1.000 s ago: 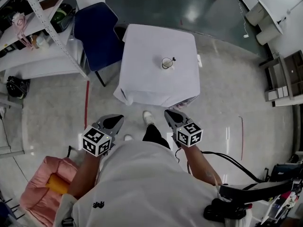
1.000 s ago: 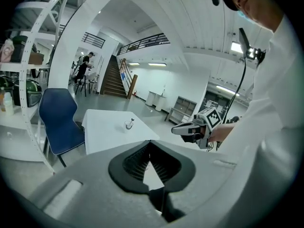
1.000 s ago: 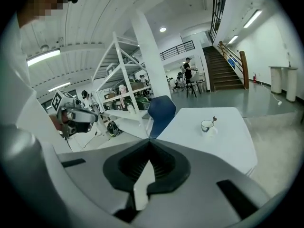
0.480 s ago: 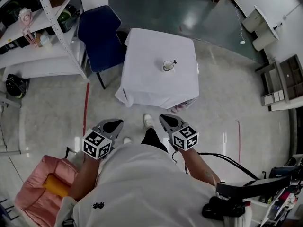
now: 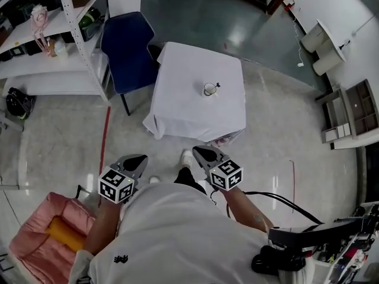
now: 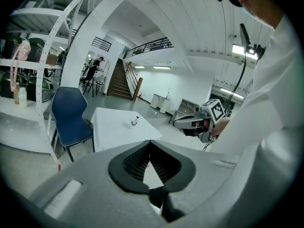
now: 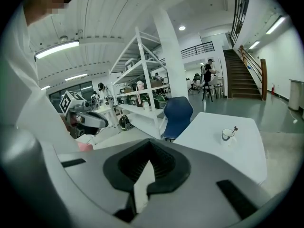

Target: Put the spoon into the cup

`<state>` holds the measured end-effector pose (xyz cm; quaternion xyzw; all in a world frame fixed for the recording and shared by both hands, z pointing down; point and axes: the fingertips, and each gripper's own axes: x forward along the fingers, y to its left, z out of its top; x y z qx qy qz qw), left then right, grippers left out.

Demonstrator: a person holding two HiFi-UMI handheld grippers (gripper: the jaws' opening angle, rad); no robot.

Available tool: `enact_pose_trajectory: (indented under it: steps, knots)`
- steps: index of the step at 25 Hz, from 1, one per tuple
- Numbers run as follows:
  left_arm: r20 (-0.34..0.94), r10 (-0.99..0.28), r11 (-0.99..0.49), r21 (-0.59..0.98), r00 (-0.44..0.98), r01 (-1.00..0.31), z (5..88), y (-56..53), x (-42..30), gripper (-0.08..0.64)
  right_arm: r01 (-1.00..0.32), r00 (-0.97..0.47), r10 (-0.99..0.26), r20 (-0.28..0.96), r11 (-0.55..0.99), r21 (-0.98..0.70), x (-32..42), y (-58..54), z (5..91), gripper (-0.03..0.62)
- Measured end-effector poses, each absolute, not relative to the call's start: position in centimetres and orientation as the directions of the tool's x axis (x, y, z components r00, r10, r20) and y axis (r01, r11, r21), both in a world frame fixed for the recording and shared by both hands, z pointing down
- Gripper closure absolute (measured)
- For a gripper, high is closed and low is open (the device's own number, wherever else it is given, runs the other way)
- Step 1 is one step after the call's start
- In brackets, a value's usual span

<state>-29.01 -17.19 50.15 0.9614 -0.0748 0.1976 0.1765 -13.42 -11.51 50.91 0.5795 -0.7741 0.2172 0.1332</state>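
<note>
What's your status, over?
Left tongs and right tongs shut, empty. Spoon stands in cup on table. No obstruction seen.

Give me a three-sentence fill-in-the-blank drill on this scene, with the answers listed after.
1. The cup, with the spoon in it, stands on a ____ tablecloth.
2. The chair beside that table is ____.
3. The left claw and the right claw are both empty, with their jaws ____.

Missing words: white; blue; shut
</note>
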Motion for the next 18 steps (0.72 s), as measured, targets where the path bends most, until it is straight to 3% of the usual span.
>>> enact_pose_trajectory:
  steps: [18]
  knots:
    - [0.417, -0.014, -0.945, 0.291, 0.909, -0.148, 50.3, -15.8, -26.4, 0.55, -0.967, -0.244, -0.855, 0.458, 0.18, -0.18, -11.2, -8.8, 51.2, 0.584]
